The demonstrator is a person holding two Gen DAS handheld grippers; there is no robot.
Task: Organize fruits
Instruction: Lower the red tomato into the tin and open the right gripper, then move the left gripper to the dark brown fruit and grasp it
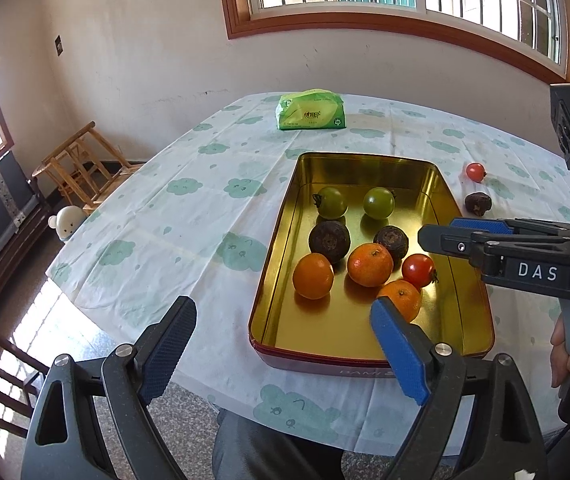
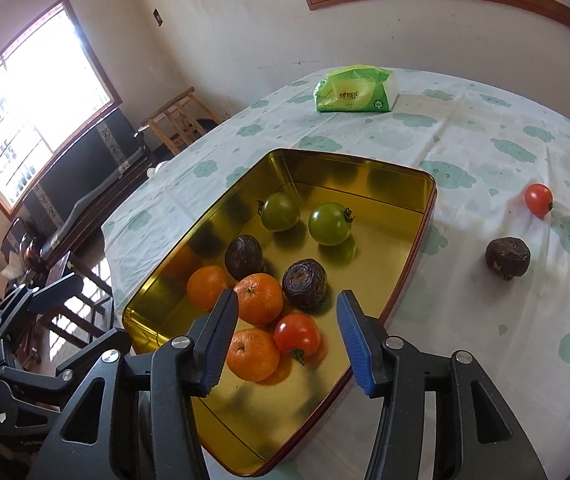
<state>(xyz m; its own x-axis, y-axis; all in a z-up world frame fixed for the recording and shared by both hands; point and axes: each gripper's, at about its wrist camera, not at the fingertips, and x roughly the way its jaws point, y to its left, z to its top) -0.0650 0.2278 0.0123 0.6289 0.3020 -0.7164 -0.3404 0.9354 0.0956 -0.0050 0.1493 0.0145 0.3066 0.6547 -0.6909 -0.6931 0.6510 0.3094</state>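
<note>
Gold tin, lots of colour inside
Oranges, green tomatoes, red tomato; cloth white with green clouds.

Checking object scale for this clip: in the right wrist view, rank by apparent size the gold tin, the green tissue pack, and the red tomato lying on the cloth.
1. gold tin
2. green tissue pack, though it sits farther away
3. red tomato on the cloth
</note>
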